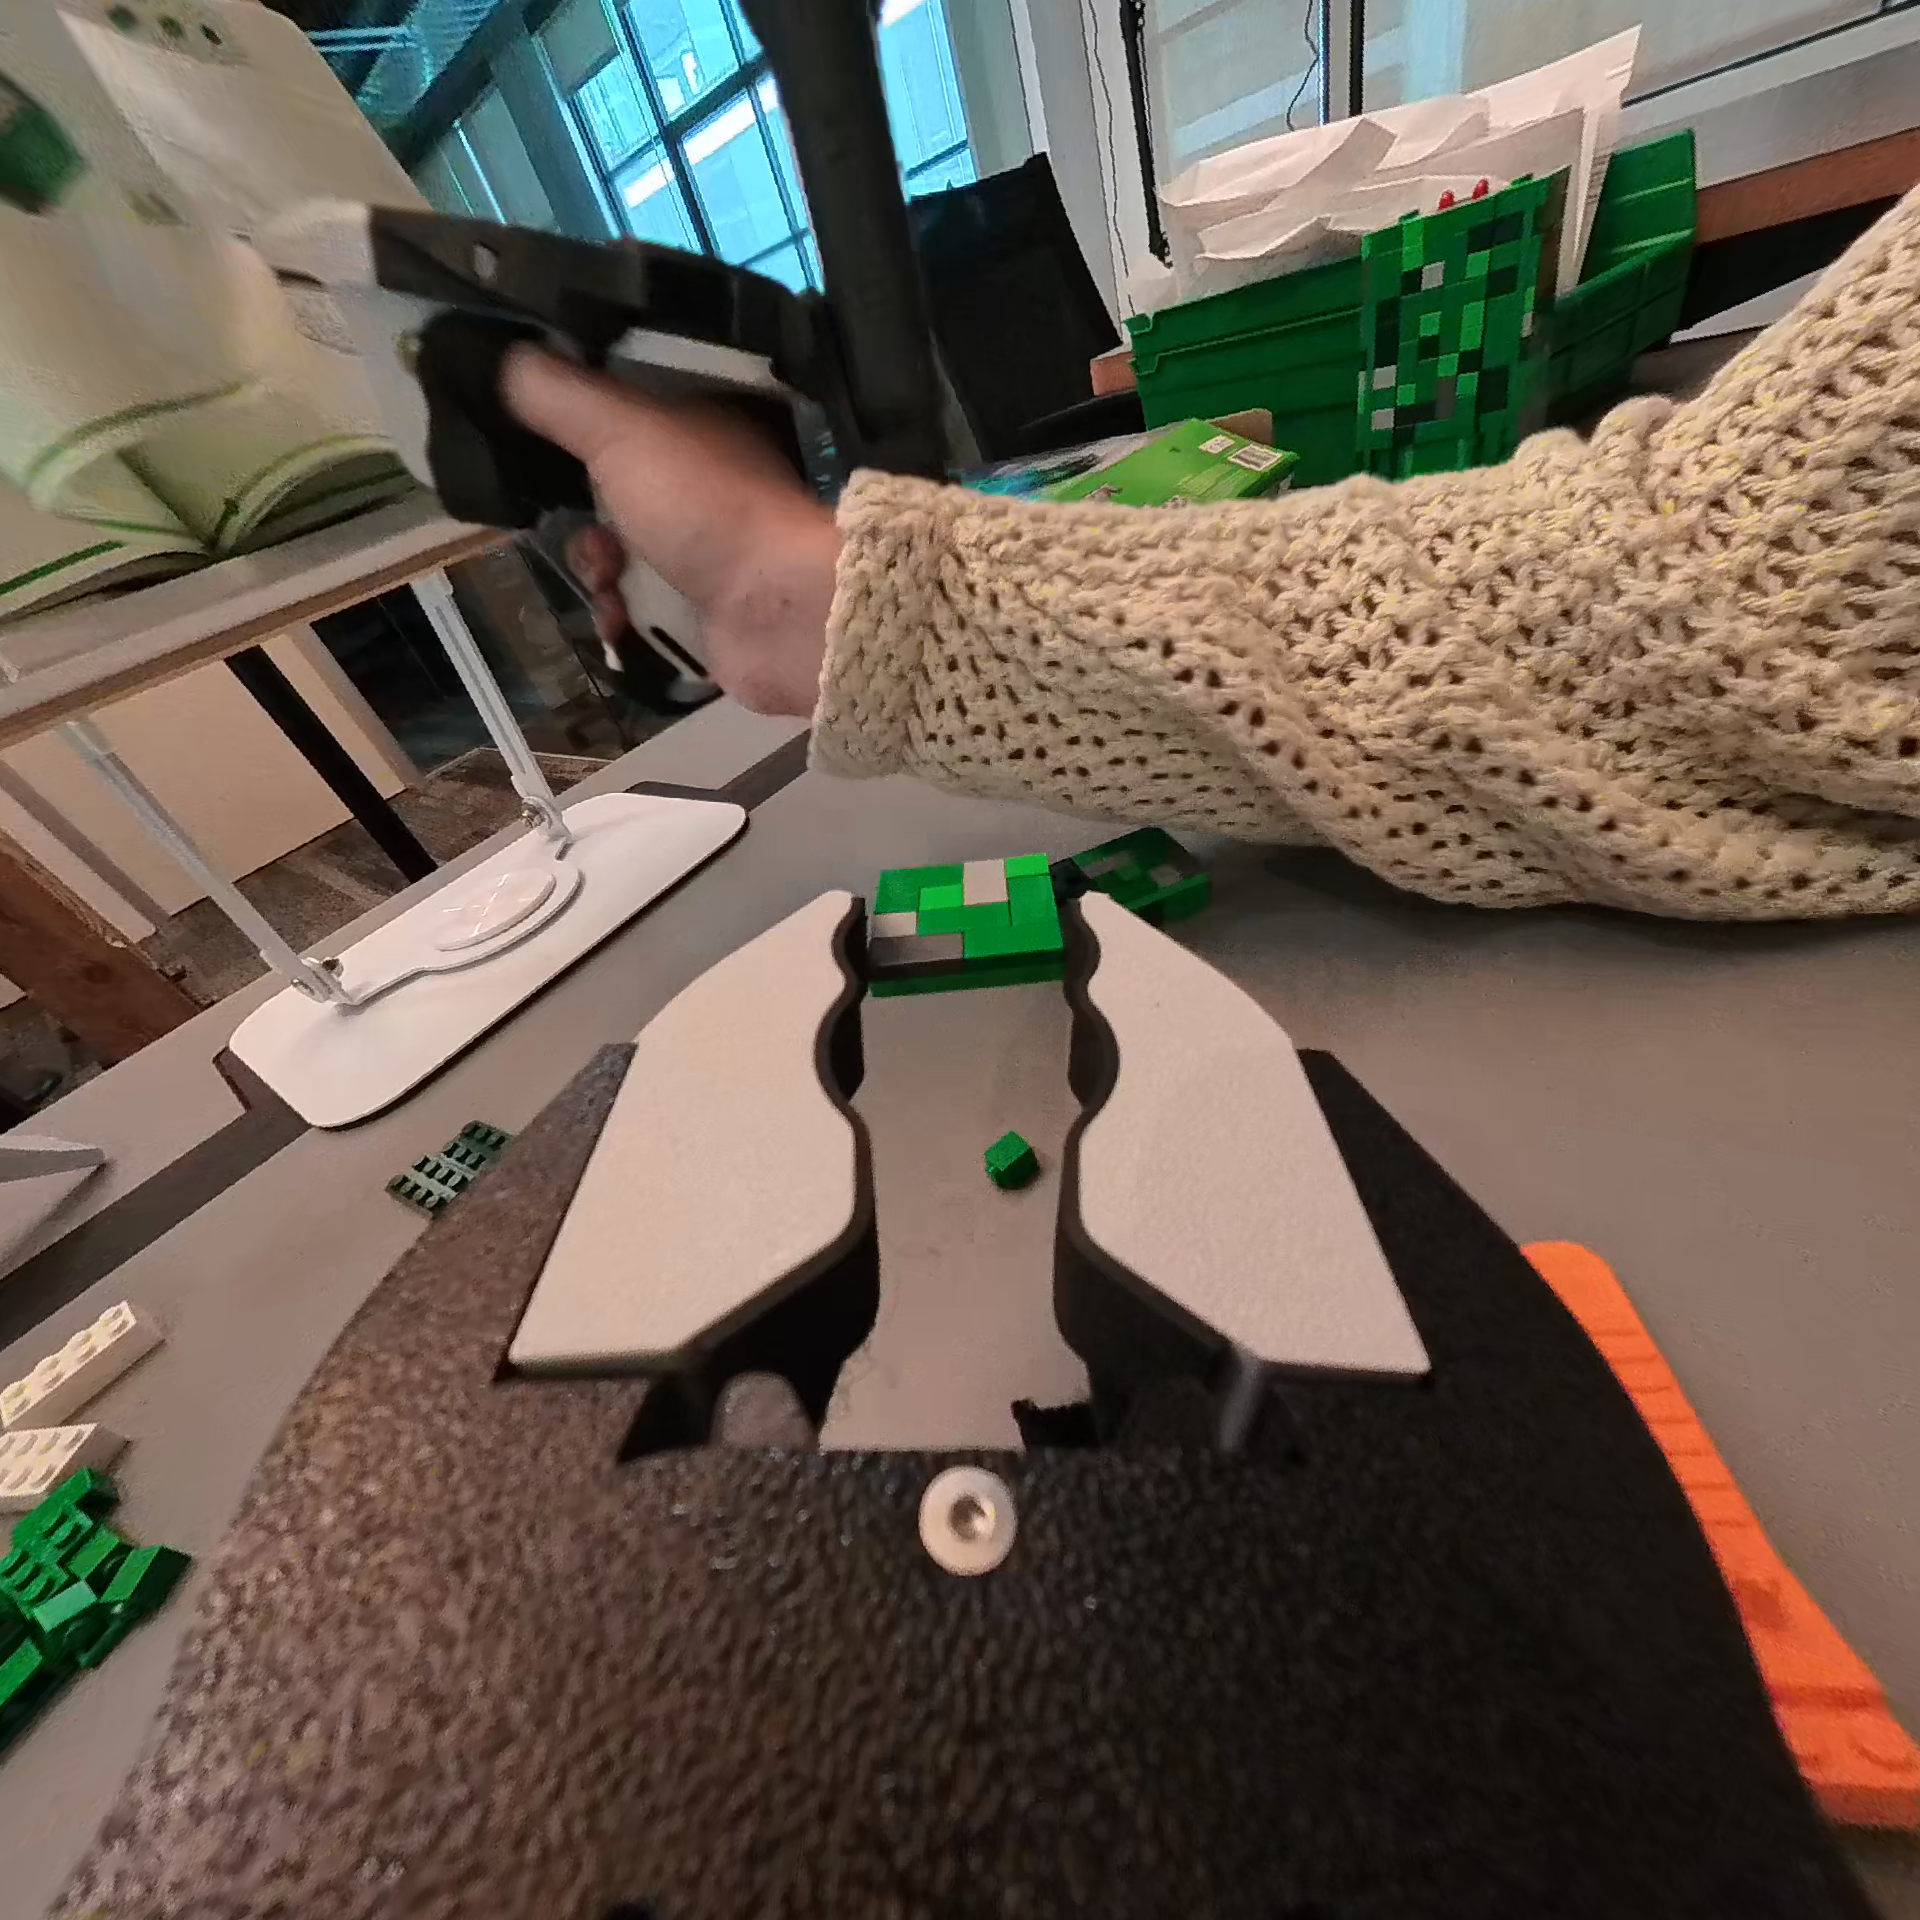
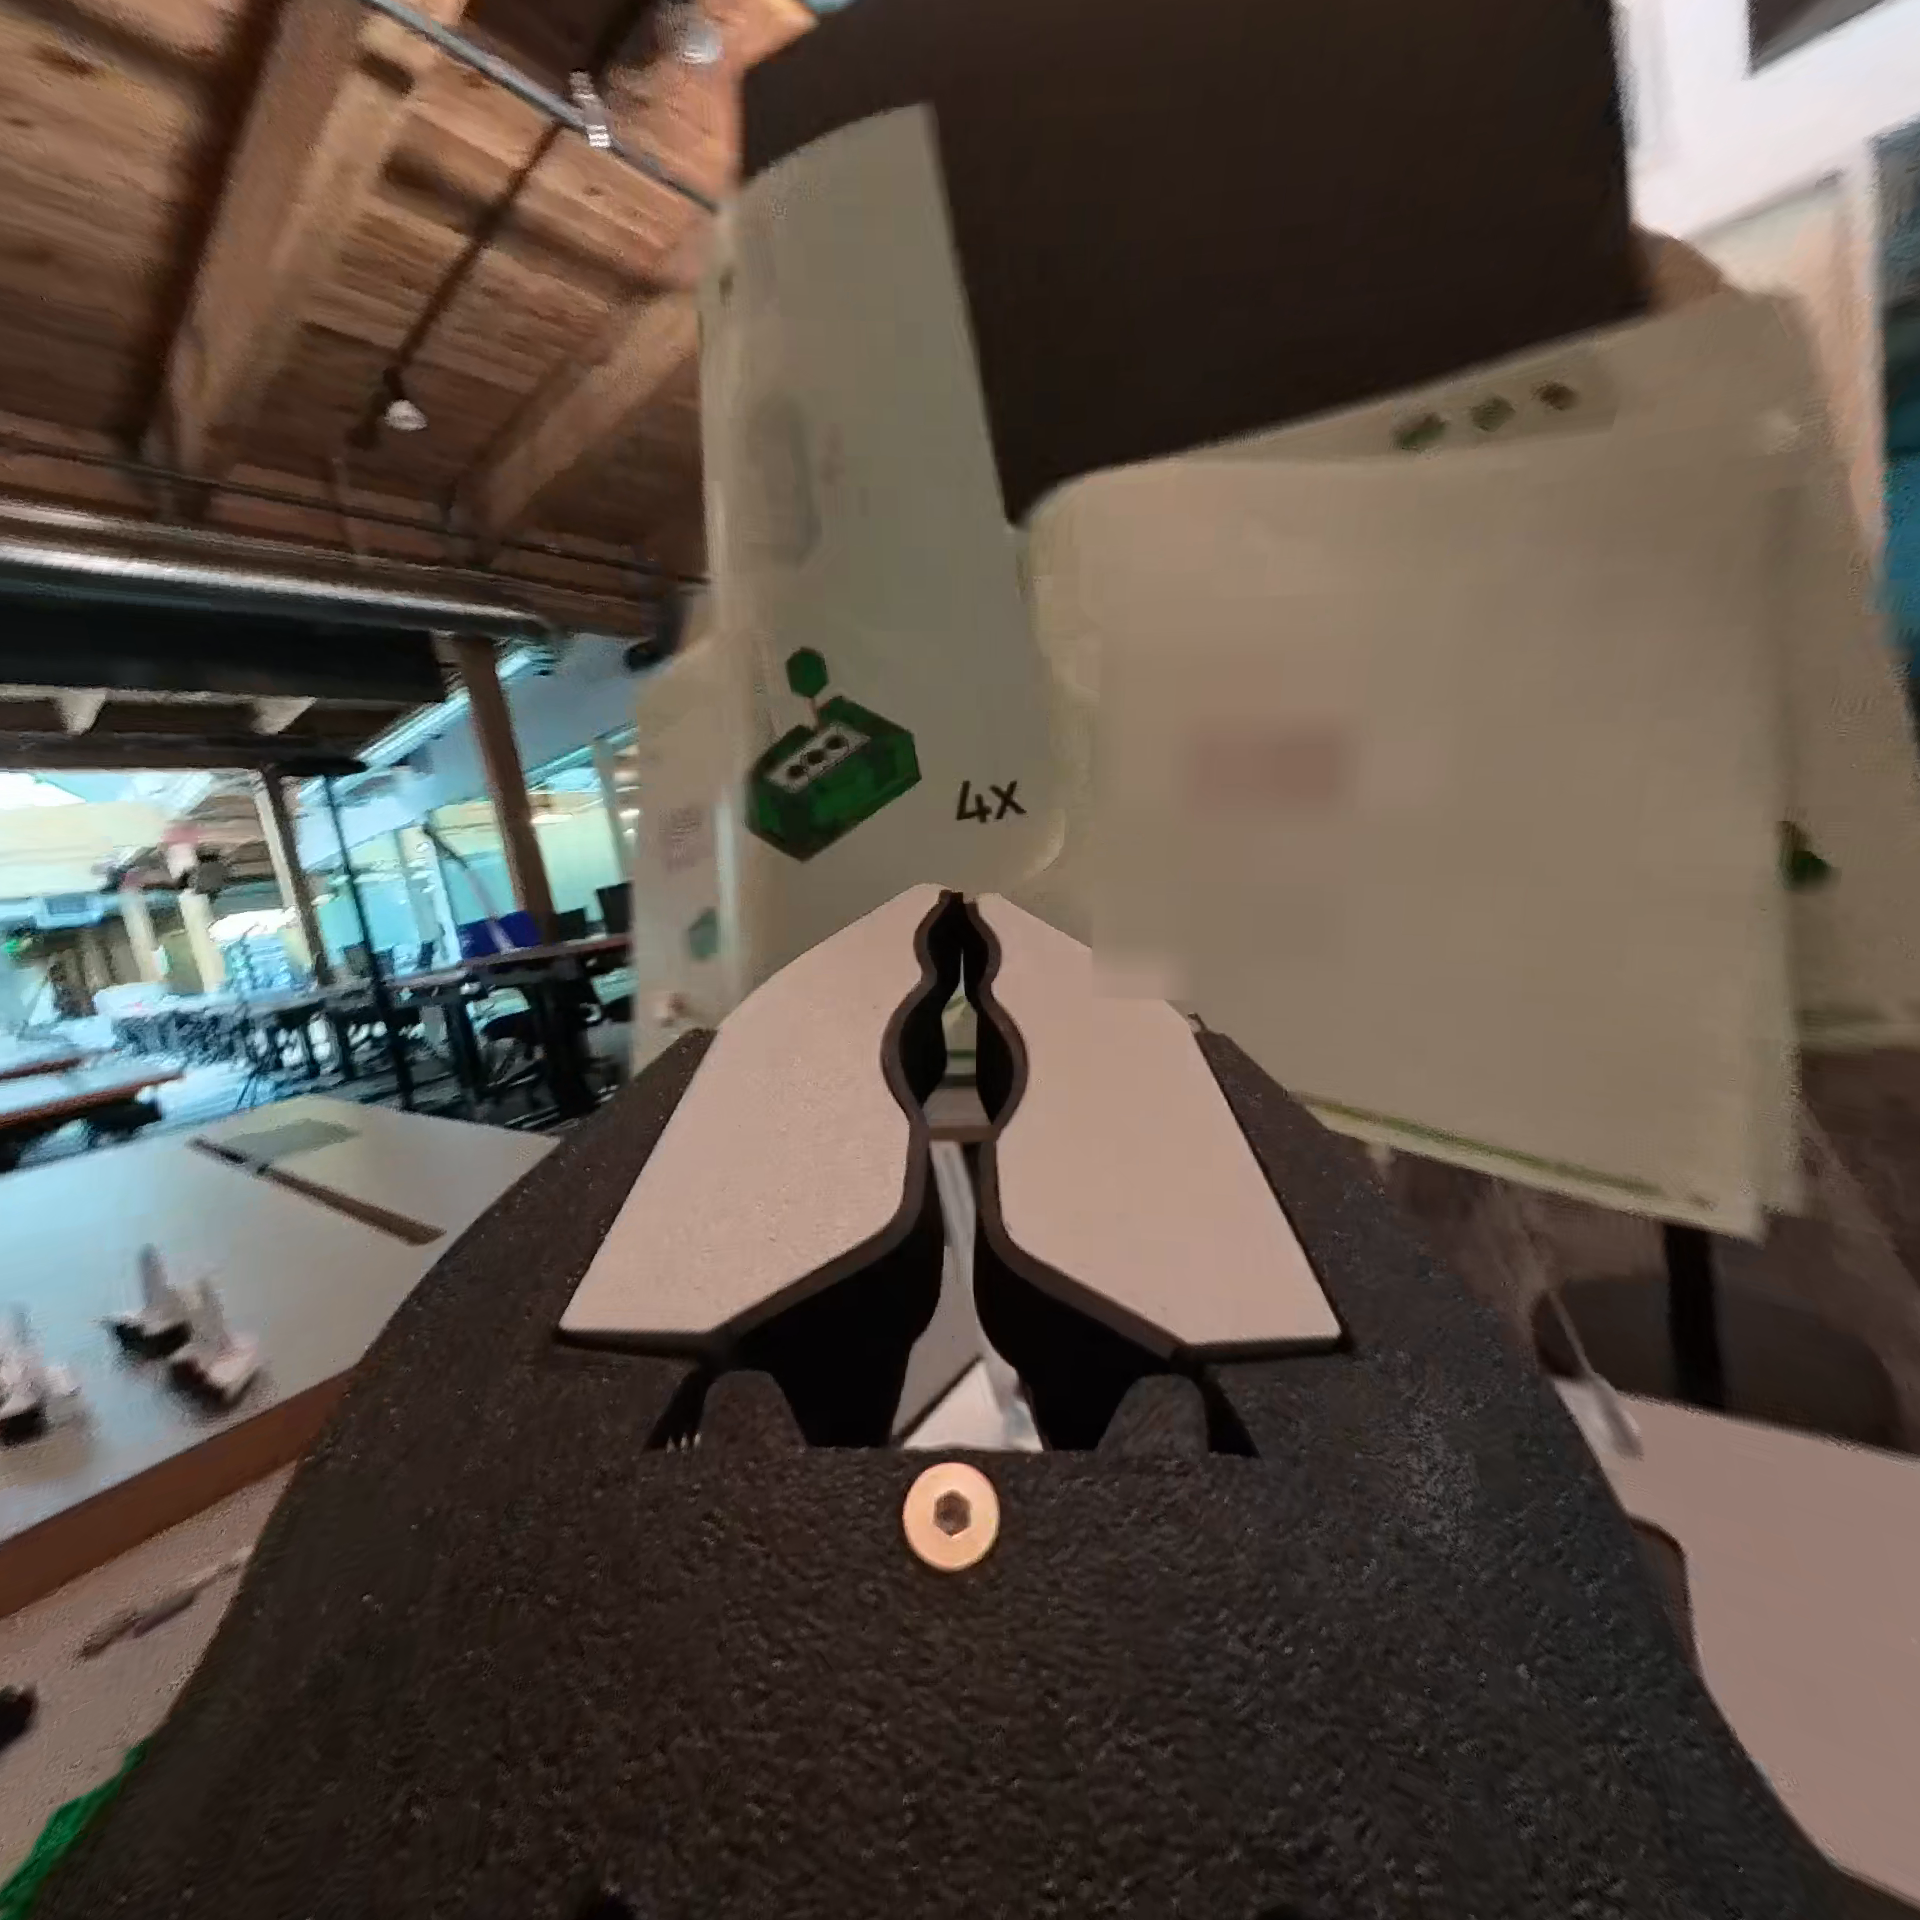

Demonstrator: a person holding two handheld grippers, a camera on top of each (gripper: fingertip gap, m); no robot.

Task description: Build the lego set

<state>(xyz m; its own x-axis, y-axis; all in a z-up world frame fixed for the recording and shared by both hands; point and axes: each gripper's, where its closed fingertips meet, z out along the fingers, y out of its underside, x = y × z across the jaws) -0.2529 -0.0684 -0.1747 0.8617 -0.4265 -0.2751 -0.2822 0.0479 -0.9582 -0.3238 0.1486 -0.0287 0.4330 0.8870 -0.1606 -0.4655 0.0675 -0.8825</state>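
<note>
The left gripper (image 1: 966, 940) sits open around a green brick block (image 1: 966, 925); the right gripper (image 2: 951, 909) pinches a booklet page (image 2: 873, 582); a green bin (image 1: 1247, 358) holds papers (image 1: 1392, 177).

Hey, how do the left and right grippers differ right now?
The left gripper has its jaws spread around a green block assembly on the table; the right gripper has its jaws shut on an instruction booklet page. Left sits low, right is raised. Both have grey fingers.

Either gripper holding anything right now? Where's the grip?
The right gripper is shut on the bottom edge of a white instruction booklet page. The left gripper is open, straddling the small green-and-grey brick assembly, holding nothing.
</note>
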